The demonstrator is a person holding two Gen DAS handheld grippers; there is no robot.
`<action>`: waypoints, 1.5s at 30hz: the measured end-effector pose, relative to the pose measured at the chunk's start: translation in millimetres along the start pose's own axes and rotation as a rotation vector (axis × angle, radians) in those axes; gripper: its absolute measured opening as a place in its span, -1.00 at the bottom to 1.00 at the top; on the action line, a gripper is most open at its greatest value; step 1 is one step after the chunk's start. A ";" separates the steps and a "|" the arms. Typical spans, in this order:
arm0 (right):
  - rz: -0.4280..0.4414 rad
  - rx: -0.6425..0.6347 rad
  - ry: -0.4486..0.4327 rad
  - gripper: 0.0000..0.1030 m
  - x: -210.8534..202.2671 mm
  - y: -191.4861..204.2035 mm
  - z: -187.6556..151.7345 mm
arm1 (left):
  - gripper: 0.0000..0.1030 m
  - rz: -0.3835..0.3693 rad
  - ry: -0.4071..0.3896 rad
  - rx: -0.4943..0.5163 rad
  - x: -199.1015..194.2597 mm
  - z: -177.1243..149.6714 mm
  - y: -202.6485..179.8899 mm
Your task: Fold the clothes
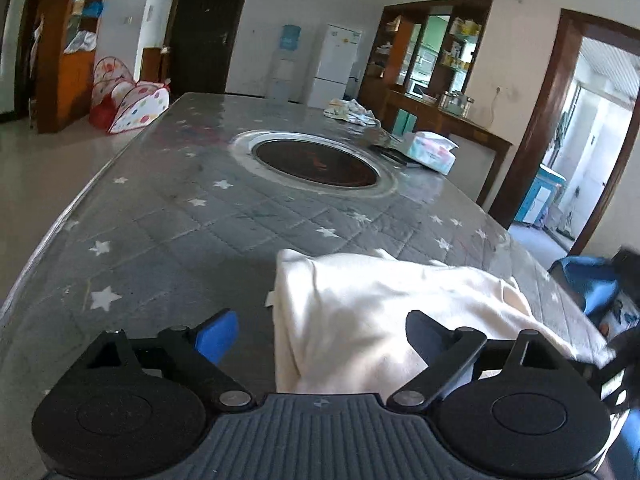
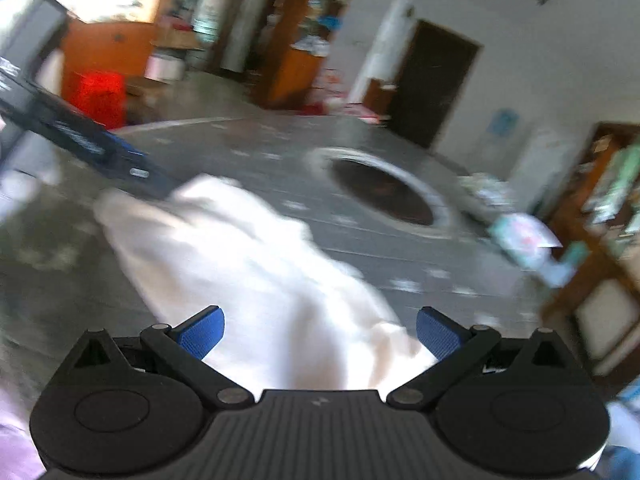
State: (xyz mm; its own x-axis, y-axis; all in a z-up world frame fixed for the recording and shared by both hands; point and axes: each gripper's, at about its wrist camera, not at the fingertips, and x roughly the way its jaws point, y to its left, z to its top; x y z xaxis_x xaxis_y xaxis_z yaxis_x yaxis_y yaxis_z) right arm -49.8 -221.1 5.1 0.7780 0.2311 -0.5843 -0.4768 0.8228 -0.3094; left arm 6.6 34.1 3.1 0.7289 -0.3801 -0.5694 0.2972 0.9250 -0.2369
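Both the left gripper and right gripper stand wide with nothing pinched, the white cloth lying at the table's lower-centre; a fold seems just laid, so regripping an edge likely follows.

The left gripper has a black body with two round side housings, a ribbed dark grey plate between them bearing a small pale mark, and jointed black linkage arms pinned by silver screws. Its fingers end in blue ribbed pads. The right gripper is built alike, with blue textured pads on black links either side of the same ribbed plate.
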 end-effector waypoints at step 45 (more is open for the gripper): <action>0.421 0.118 -0.057 -0.80 32.3 41.2 49.9 | 0.00 -0.309 0.224 -0.745 47.8 -10.2 50.4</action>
State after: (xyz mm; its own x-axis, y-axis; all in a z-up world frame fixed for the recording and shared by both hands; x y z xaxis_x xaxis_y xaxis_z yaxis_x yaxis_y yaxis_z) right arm -23.8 -153.9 11.0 0.5489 0.5844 -0.5976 -0.7094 0.7039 0.0367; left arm 50.1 62.5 -44.0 0.5184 -0.6807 -0.5176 -0.0793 0.5644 -0.8217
